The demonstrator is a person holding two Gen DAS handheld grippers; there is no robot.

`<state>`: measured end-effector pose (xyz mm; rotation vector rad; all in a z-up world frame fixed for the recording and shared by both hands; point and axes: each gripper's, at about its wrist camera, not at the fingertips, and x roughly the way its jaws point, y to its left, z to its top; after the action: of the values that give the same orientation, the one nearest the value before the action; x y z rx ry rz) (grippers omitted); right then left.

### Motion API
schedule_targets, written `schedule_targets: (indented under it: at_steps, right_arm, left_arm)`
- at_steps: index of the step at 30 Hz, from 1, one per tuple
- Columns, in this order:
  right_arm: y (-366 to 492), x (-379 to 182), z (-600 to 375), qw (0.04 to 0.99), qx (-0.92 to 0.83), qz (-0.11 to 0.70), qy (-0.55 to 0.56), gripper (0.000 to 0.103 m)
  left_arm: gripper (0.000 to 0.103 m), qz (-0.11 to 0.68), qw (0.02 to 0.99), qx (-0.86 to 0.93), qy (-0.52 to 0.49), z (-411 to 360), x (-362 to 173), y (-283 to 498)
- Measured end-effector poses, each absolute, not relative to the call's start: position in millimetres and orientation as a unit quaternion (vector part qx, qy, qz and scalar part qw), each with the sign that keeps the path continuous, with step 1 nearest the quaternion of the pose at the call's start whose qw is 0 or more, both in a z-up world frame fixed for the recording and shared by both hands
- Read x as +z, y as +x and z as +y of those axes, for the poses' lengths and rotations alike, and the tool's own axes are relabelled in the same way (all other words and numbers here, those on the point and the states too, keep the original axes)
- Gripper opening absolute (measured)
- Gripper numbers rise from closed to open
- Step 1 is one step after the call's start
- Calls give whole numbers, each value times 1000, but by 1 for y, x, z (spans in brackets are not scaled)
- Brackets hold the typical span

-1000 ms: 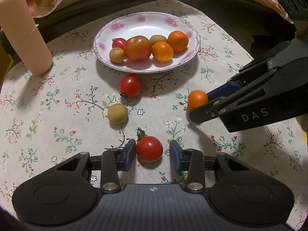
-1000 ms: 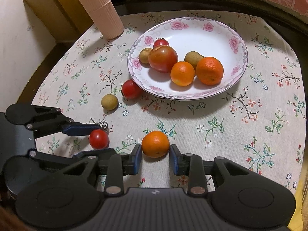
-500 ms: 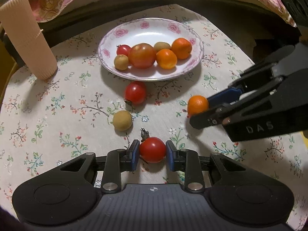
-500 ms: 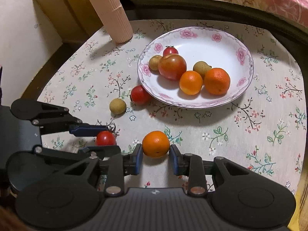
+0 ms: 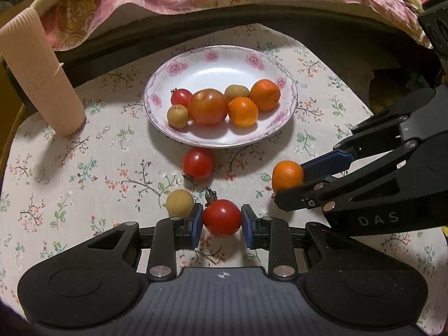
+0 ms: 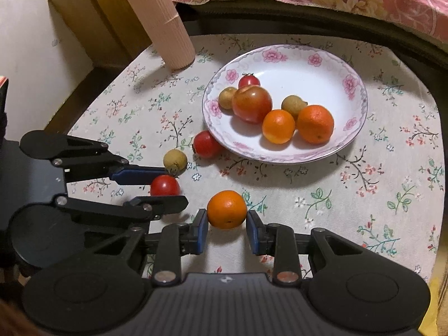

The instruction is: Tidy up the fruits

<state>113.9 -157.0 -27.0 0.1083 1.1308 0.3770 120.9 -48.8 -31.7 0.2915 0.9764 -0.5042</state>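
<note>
Left gripper: blue pads closed in over the last second and now pressed on both flanks of a red tomato; grip sits low over the floral cloth.
Held tomato, axis: round, no clear long side; dry stem stub points away from the camera, towards the plate.
Right gripper: clamped on a small orange, pads on its left and right sides; in the left wrist view seen from the side, to the right of the held tomato.
Orange, axis: near round; small dark navel faces the camera, low on the front.
Loose fruit: second tomato just beside the plate's near rim; tan round fruit just beside the left gripper's left pad, contact not clear.
Plate contents: big tomato, small tomato, two oranges, two tan fruits, bunched in the near half; far half bare white.
Writing: "DAS" in pale letters on the right gripper's body.
Edges: ribbed beige cylinder upright at the far left corner; dark table rim just behind the plate.
Open room: bare cloth on the right of the plate and on the left, between cylinder and loose fruit.
</note>
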Motion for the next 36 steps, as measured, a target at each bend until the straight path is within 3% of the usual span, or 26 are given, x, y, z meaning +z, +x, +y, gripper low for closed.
schedule_targets:
  at_steps: [36]
  right_arm:
    - [155, 1, -193, 865, 108, 481, 92, 31]
  left_arm:
    - [35, 411, 878, -211, 124, -77, 1, 176]
